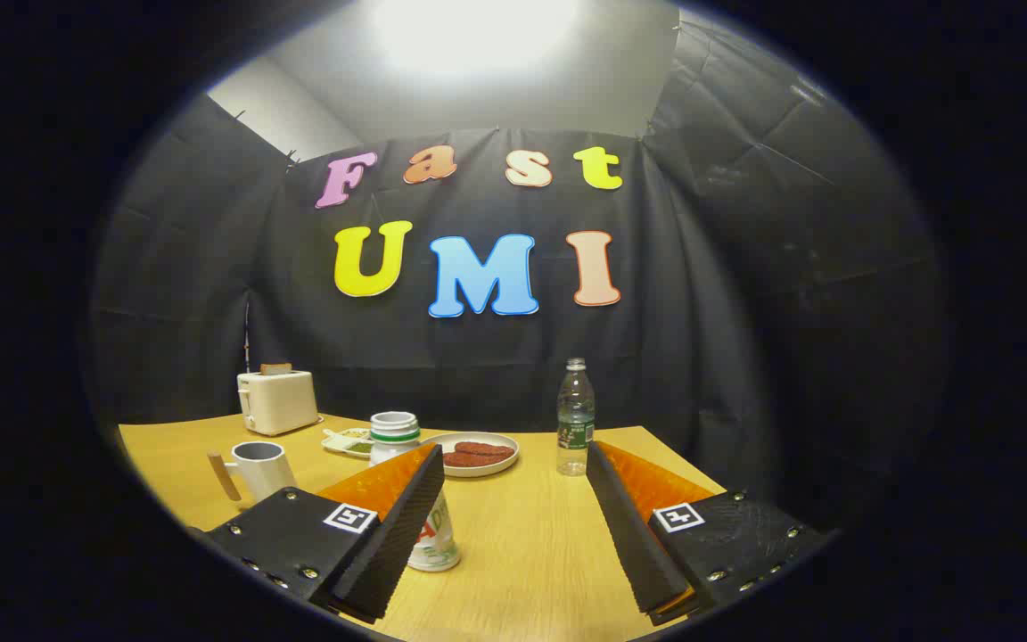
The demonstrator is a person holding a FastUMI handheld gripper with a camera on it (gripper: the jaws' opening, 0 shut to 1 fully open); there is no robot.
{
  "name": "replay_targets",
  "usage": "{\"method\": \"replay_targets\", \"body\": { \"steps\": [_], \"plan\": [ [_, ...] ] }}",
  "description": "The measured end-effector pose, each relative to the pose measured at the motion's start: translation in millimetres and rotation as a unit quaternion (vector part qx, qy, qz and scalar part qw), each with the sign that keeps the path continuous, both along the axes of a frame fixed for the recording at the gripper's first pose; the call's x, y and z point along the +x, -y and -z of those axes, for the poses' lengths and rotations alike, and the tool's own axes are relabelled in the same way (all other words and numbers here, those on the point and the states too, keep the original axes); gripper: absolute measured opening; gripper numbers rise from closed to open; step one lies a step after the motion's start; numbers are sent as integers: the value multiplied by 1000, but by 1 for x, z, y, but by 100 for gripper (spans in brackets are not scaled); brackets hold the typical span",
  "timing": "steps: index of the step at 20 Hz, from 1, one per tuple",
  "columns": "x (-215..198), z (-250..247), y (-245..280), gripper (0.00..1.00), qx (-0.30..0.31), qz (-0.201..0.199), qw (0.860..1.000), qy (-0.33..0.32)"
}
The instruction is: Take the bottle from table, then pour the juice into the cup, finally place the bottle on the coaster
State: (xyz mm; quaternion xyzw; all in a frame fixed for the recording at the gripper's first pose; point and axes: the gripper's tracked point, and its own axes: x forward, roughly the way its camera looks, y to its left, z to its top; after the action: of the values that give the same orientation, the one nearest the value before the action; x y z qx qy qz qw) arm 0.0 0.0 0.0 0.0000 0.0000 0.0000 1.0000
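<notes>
A wooden worktop (522,535) was seen from low down, looking forward along the two fingers of the claw (512,464). The claw was spread wide and grasped nothing; bare wood lay between its fingers.

The juice bottle (406,499), white with a green band under its cap, stood upright just inside the left finger, which covered part of its body. The cup (257,470), a white mug with a wooden handle on its left, stood to the left of the bottle, near the left finger. A clear water bottle (575,417) stood farther off, just above the tip of the right finger. A pale plate (500,464) of reddish food was set between the two bottles, a small dish (346,440) lay left of it, and a cream toaster (276,401) with a slice in it stood at the far left.

It was judged that nothing had yet been taken up. Because the juice bottle sat off to the left and not midway between the fingers, a straight advance could have struck it with the left finger and tipped it. The clear bottle could also have been taken by mistake.

No coaster could be made out. The juice bottle's label was half hidden, and whether its cap was on tight could not be told.
</notes>
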Motion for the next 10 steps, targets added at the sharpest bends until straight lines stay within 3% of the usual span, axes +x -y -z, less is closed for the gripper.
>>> {"method": "replay_targets", "body": {
  "steps": [10],
  "plan": [
    [18, 48, -61, 97, 14, -48, 998, -36]
  ]
}}
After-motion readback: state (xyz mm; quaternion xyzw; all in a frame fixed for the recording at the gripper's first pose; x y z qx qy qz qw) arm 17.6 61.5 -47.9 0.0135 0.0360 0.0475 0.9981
